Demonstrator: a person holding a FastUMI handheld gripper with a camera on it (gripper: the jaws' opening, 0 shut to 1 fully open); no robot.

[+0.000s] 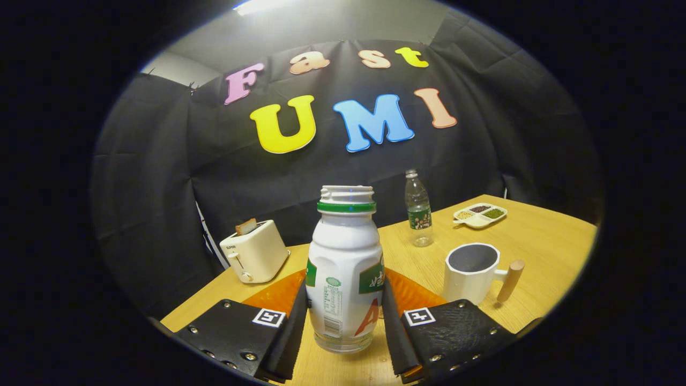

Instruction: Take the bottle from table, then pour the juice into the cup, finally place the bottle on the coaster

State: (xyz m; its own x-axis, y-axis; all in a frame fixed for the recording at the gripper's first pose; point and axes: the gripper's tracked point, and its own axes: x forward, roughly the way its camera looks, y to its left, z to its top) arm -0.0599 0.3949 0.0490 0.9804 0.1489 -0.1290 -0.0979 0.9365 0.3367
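A white juice bottle with a green neck band and no cap stands upright between my fingers. My gripper is shut on it, one finger pressed against each side of its lower body. Its base looks level with the wooden table; I cannot tell whether it is touching. Just behind the bottle lies an orange coaster, showing on both sides of it. A white faceted cup with a wooden handle stands ahead and to the right of the fingers, and its inside looks dark.
A cream toaster with a slice of bread in it sits at the far left of the table. A clear water bottle and a divided dish of grains stand at the back right. The black cloth wall is close behind the table.
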